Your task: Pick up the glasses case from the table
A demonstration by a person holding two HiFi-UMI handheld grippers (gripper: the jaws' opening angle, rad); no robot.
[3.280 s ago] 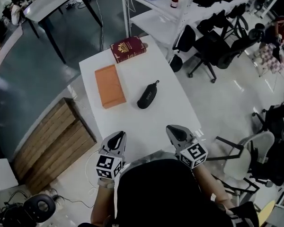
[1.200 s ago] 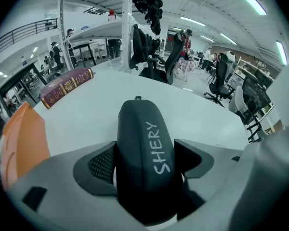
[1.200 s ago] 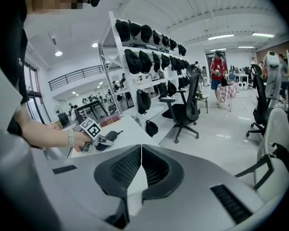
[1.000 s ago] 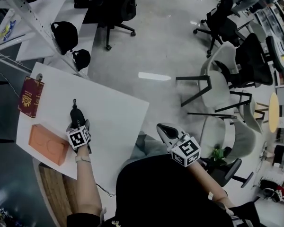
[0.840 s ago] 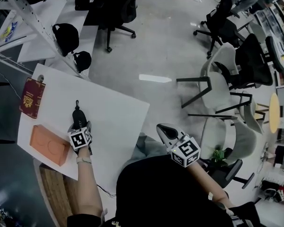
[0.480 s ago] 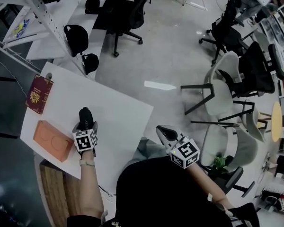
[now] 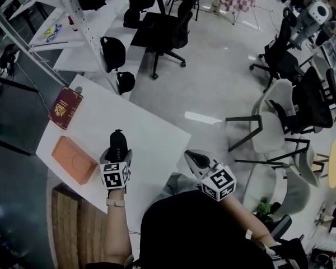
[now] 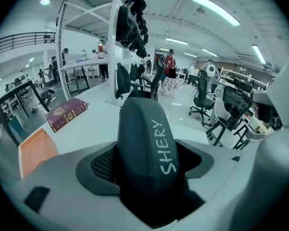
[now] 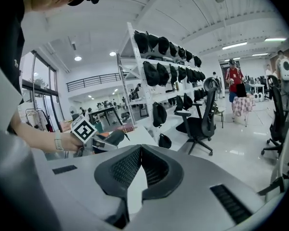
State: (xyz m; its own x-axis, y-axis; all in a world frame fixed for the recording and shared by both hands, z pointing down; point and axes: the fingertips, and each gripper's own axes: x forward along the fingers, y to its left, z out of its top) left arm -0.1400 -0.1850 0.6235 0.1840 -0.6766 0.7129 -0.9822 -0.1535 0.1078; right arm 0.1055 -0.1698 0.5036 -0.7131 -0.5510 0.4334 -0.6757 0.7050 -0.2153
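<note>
Overhead plus gripper-level views; shared table (image 7: 95, 128)

A big open lab-cum-office: a white table (image 7: 157, 130) on a glossy floor (image 7: 213, 88), rolling chairs (image 7: 171, 29) from 12 to 3 o'clock, a metal rack (image 7: 74, 17) at 11 o'clock hung with black bags (image 9: 160, 75), strip lights (image 8: 219, 9) overhead, and a railed gallery (image 8: 19, 38) at 10 o'clock.

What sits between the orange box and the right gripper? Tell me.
The left gripper, shut on the case; the head view shows it.
</note>
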